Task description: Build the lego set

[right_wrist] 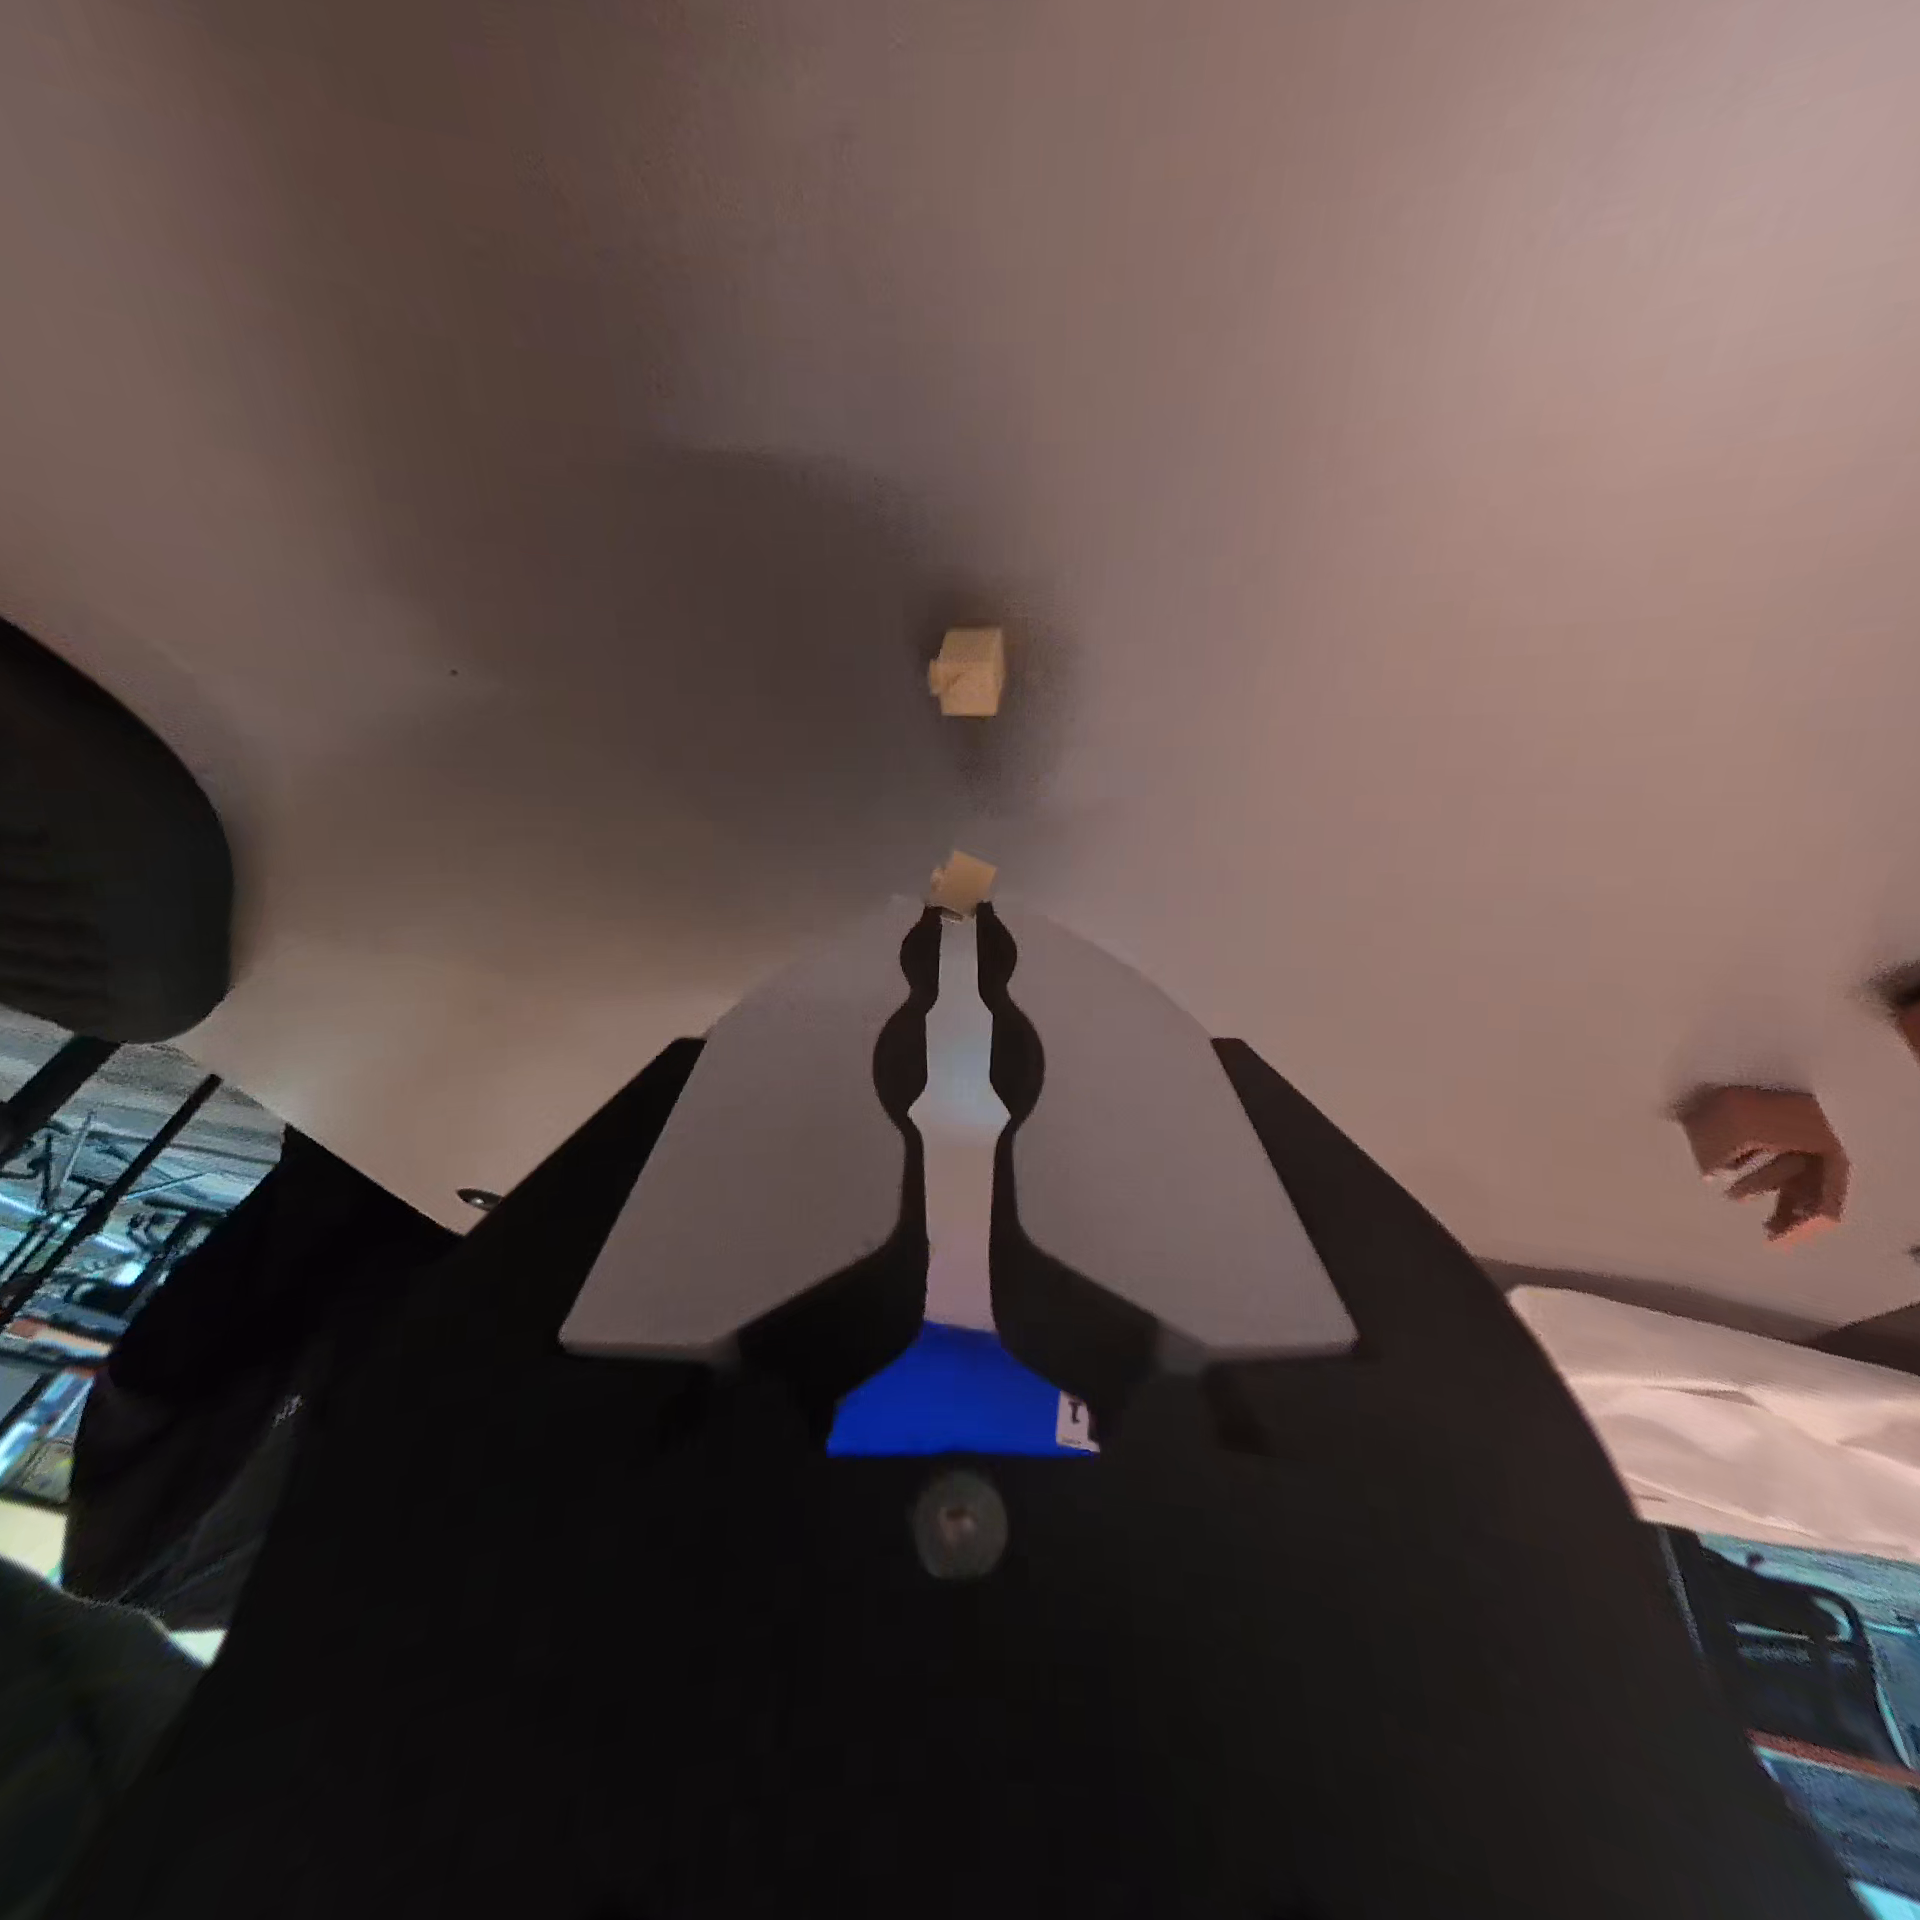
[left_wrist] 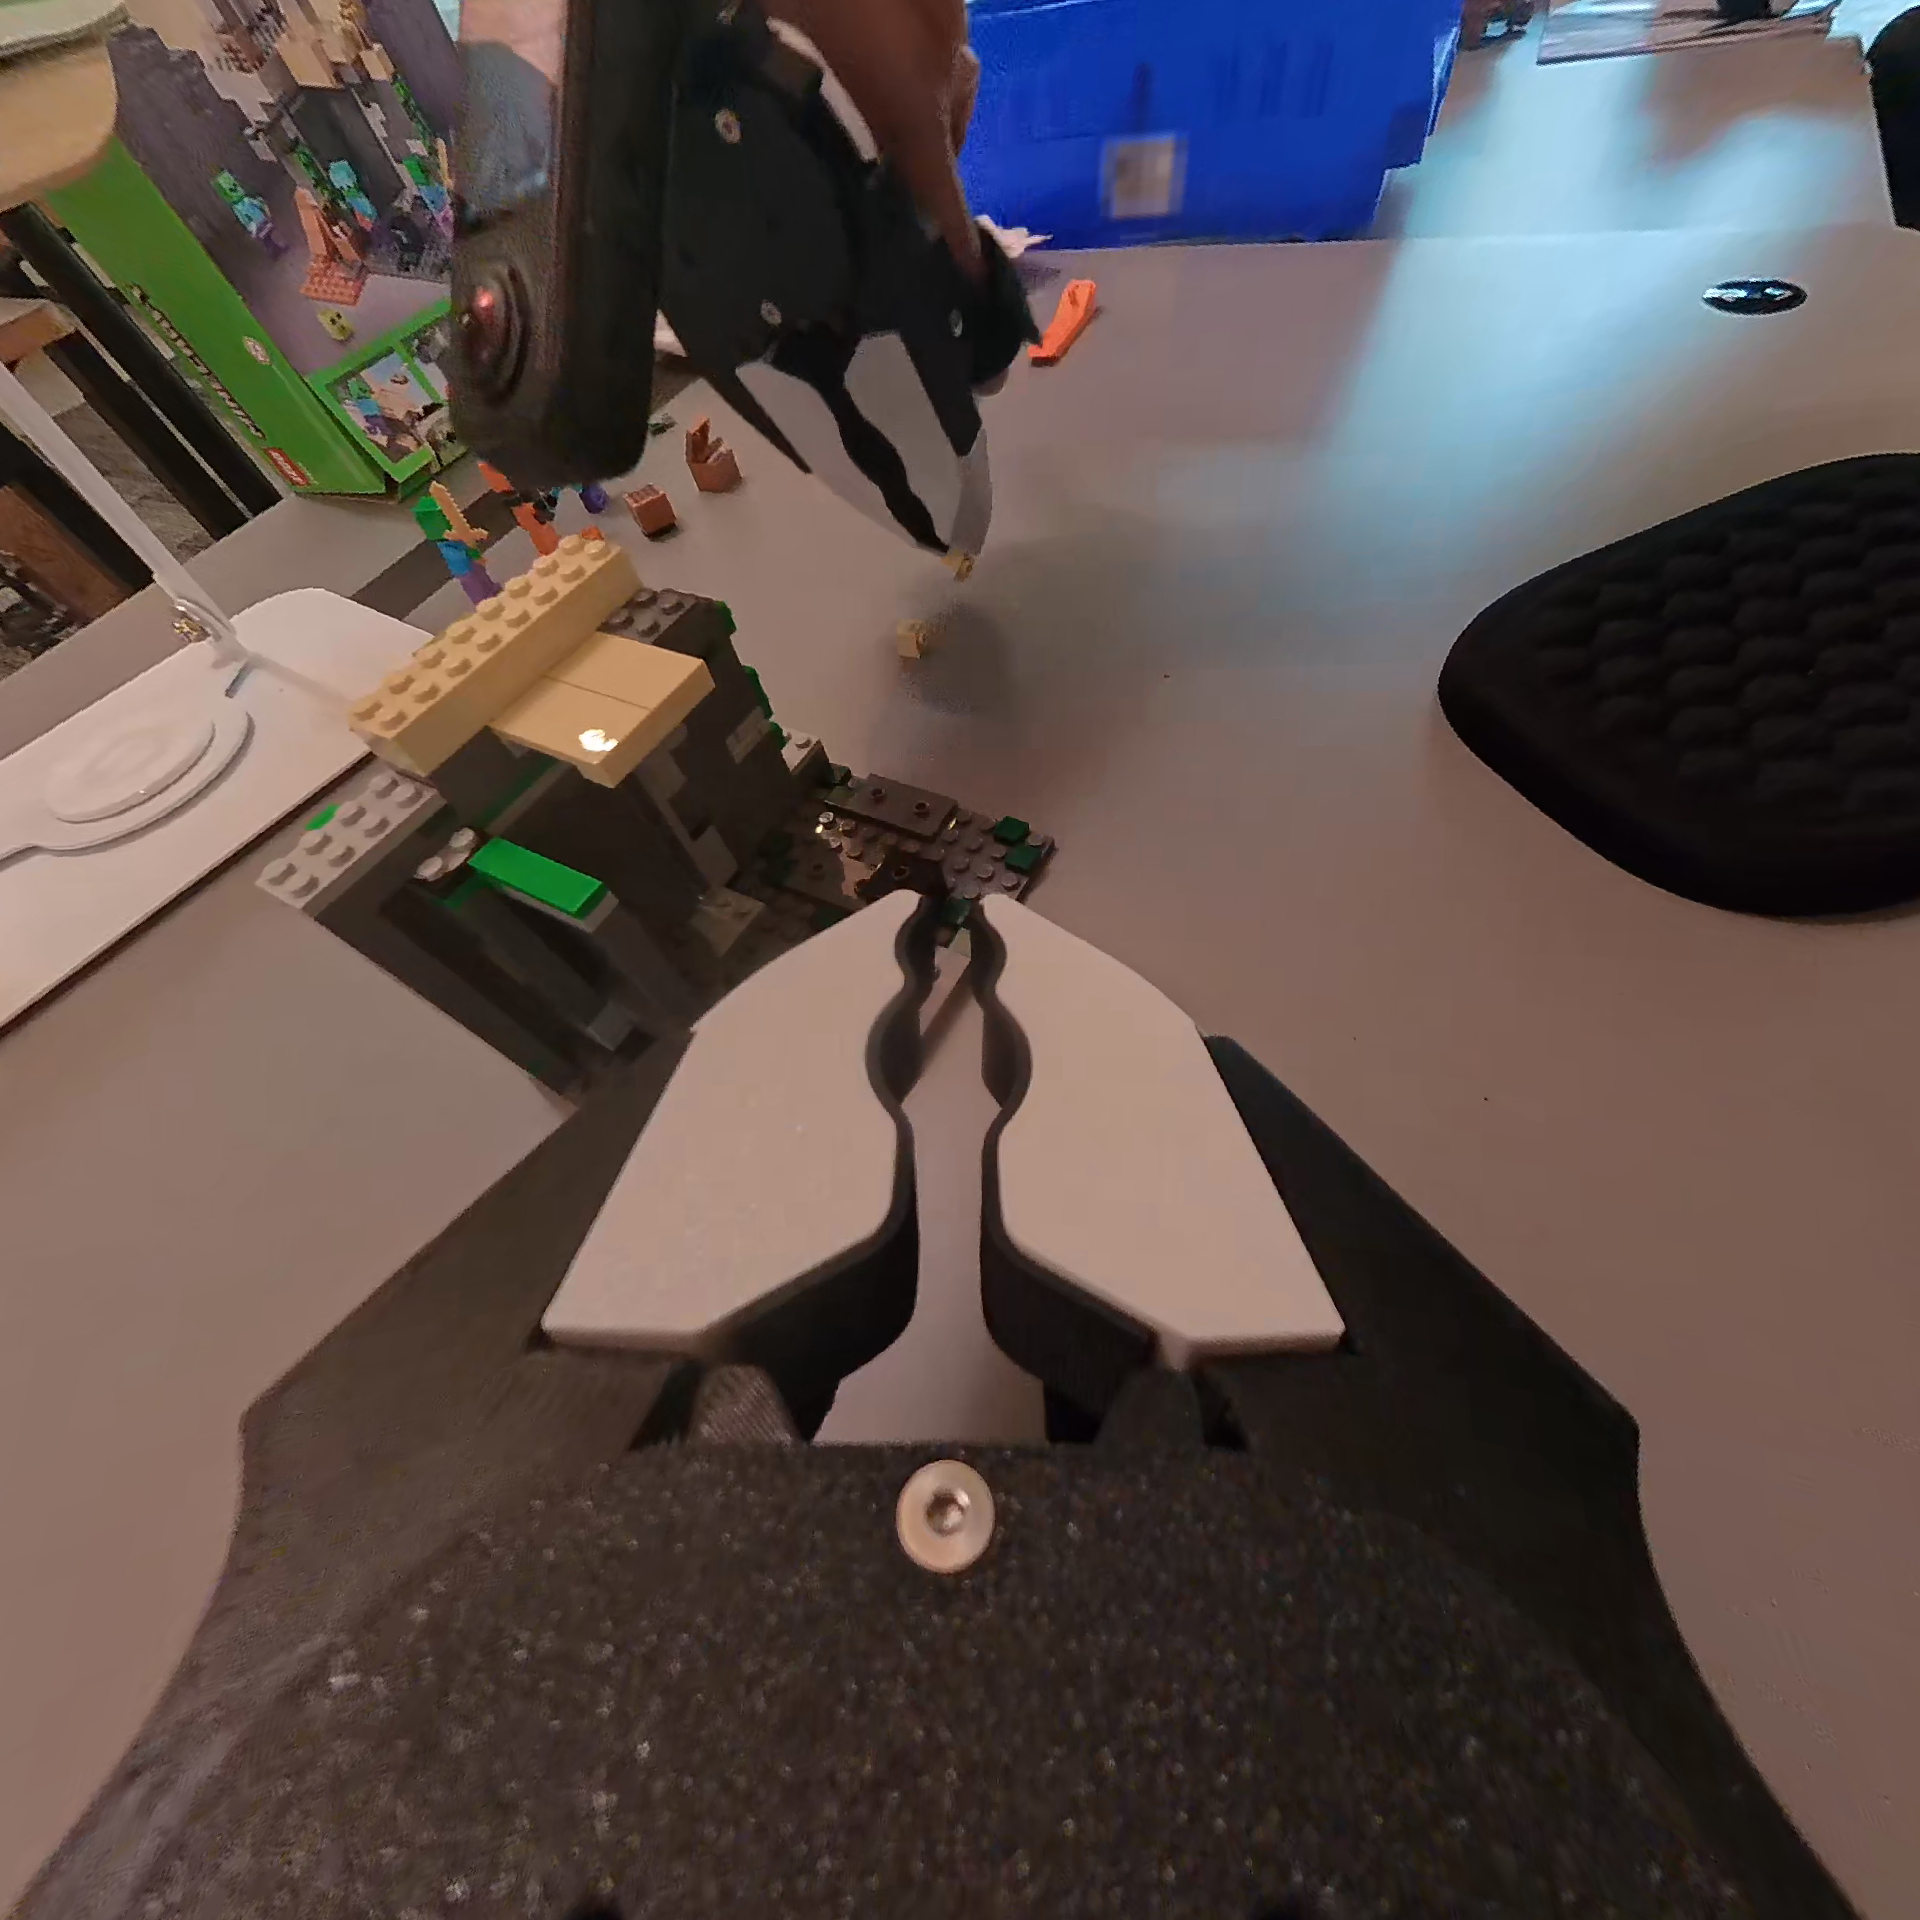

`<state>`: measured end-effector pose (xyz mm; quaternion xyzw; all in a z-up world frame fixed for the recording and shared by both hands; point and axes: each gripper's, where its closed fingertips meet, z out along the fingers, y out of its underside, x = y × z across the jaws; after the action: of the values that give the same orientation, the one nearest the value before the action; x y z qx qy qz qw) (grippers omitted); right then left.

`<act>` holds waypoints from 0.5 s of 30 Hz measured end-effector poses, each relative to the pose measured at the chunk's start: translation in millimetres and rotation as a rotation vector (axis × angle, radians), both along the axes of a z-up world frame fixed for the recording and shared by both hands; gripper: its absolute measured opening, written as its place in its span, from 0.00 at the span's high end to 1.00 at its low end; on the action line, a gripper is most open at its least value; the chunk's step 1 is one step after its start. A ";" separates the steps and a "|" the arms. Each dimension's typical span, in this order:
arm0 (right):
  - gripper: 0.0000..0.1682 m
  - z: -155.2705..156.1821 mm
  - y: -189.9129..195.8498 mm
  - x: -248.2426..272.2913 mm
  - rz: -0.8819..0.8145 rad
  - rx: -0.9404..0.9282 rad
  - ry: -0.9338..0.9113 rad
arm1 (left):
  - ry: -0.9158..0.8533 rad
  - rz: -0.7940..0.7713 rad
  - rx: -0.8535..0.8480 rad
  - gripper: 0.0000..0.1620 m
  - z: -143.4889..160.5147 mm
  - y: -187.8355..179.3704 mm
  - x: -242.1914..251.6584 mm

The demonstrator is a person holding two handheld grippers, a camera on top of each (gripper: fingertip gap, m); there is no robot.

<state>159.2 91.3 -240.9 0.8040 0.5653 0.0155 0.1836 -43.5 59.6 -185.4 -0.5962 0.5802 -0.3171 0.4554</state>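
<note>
Left view: the left gripper point(left_wrist: 948, 912), nearly closed and empty, is parked by the castle build point(left_wrist: 582, 790). Right view: a tiny tan brick point(right_wrist: 962, 878) is pinched by the right gripper point(right_wrist: 958, 912), so careful stud alignment is probably needed next.

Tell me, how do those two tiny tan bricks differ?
One tan brick is pinched at the tip of the right gripper, seemingly lifted above the grey table; the other tan brick lies loose on the table in the gripper's shadow, beyond the tips. The held one sits tilted; the loose one rests flat. Both look alike in colour and size.
</note>
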 end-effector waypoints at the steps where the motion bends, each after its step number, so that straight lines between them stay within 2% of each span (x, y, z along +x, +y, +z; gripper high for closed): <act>1: 0.96 -1.1 2.2 -1.7 0.002 -0.005 -0.002 | 0.000 -0.001 0.000 0.96 0.1 -0.2 -0.1; 15: 0.96 4.9 2.5 -6.8 -0.017 -0.141 -0.082 | 0.006 -0.018 0.006 0.96 -0.6 -2.0 -0.1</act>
<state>152.4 93.8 -236.0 0.7926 0.5501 0.0069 0.2629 -43.6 57.6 -185.9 -0.5904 0.5880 -0.3175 0.4526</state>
